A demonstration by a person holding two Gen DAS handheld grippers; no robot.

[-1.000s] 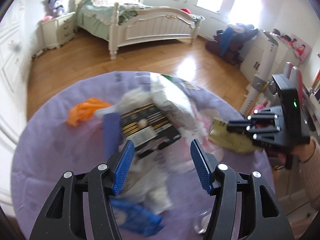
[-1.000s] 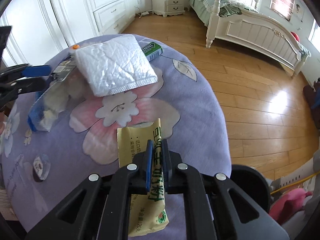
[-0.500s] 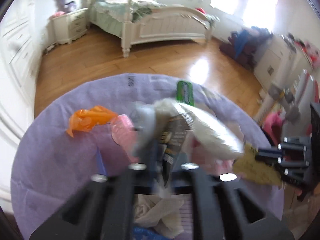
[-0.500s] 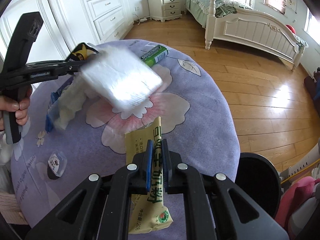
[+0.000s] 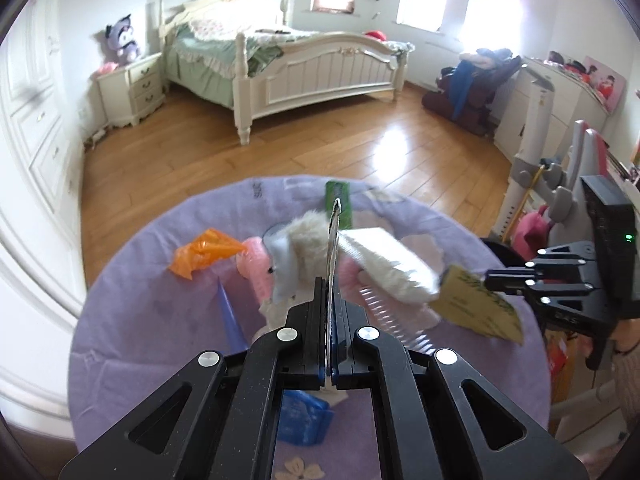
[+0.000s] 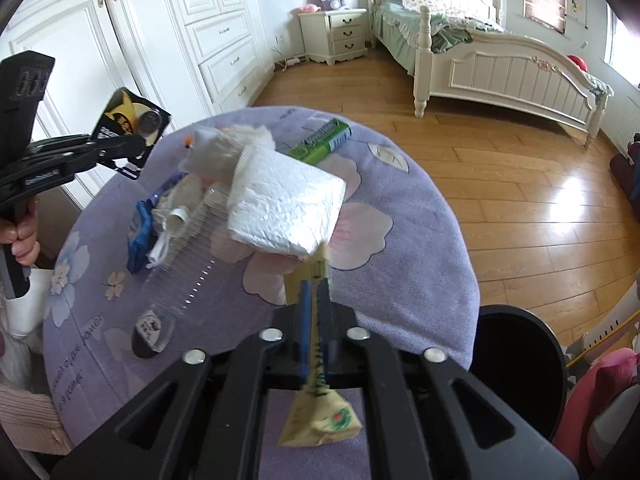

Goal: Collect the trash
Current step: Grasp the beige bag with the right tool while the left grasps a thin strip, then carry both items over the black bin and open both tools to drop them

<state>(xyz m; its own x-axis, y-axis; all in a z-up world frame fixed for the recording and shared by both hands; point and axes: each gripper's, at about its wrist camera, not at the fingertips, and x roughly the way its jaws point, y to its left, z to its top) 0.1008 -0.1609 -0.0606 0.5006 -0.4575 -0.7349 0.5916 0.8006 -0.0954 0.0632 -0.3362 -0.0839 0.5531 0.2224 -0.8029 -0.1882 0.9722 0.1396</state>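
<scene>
**Both grippers hold wrappers above the cluttered round table**

Over the round table (image 6: pixel 432 240) with its purple flowered cloth, both tools are clenched on trash. The left gripper (image 5: pixel 329 308) pinches a black wrapper (image 5: pixel 332 248) edge-on between its closed jaws; from the right wrist camera the same black wrapper (image 6: pixel 132 120), printed in yellow, is lifted clear of the cloth at the table's far left edge, in the left gripper (image 6: pixel 120 148). The right gripper (image 6: pixel 316 312) clamps a yellow packet (image 6: pixel 320 424), which hangs down below its fingers above the near edge of the table; the left wrist view shows that yellow packet (image 5: pixel 476 308) held by the right gripper (image 5: pixel 496 276).

On the cloth lie a white padded pack (image 6: pixel 284 204), a green gum wrapper (image 6: pixel 320 144), crumpled tissue (image 6: pixel 228 148), a blue bag (image 6: pixel 140 232), a clear plastic bottle (image 6: pixel 180 276) on its side and an orange plastic scrap (image 5: pixel 204 252). A black bin (image 6: pixel 516 356) stands on the floor just beside the table, to the right of the right gripper.
</scene>
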